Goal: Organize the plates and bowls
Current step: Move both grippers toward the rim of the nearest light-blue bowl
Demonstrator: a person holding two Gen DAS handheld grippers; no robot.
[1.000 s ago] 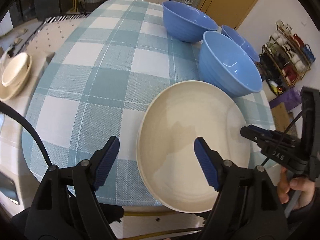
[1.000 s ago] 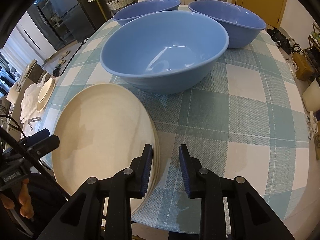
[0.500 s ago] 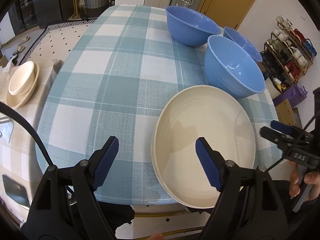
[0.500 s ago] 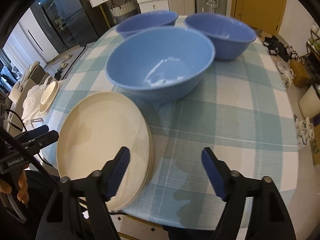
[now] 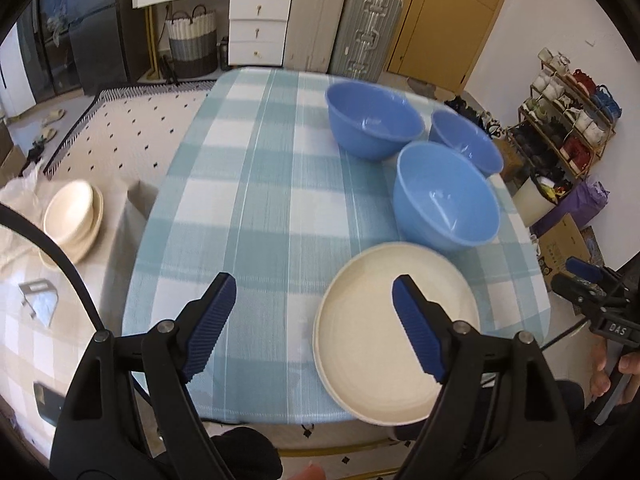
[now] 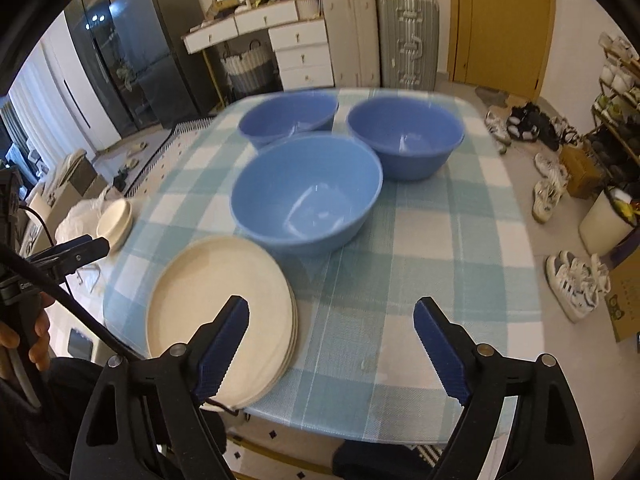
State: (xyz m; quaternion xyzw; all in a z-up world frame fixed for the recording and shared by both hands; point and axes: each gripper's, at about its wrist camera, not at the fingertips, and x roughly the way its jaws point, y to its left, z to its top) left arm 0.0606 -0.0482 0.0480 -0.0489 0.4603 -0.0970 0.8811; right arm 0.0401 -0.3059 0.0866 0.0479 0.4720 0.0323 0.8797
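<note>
A: Since the cream plates [image 6: 218,312] already sit as one stack at the near edge of the surface [image 6: 440,264], hanging a little over it, your next concern is probably the three blue bowls. Where do they lie from you?

B: Straight ahead. The nearest bowl [image 6: 306,194] stands just behind the stack, so close that I cannot tell whether it touches the rim. The other two sit further back, one behind it to the left [image 6: 288,116] and one to the right [image 6: 404,136].

A: And your jaws?

B: Both sets are spread wide and hold nothing. Your right gripper [image 6: 332,344] hovers above the near edge, with the plates under its left finger. Your left gripper [image 5: 312,328] hangs over the same edge, the stack under its right finger.

A: Which hand is better placed for the near bowl?

B: The right, I judge. In its view the bowl lies nearly on the line between the fingers; for the left [image 5: 446,196] it sits off to the right, beyond the plates. A bowl is round, so no long axis matters; you only need one finger inside the rim and one outside.

A: Anything off the surface?

B: More cream dishes [image 5: 72,220] rest on a lower table to your left.
</note>
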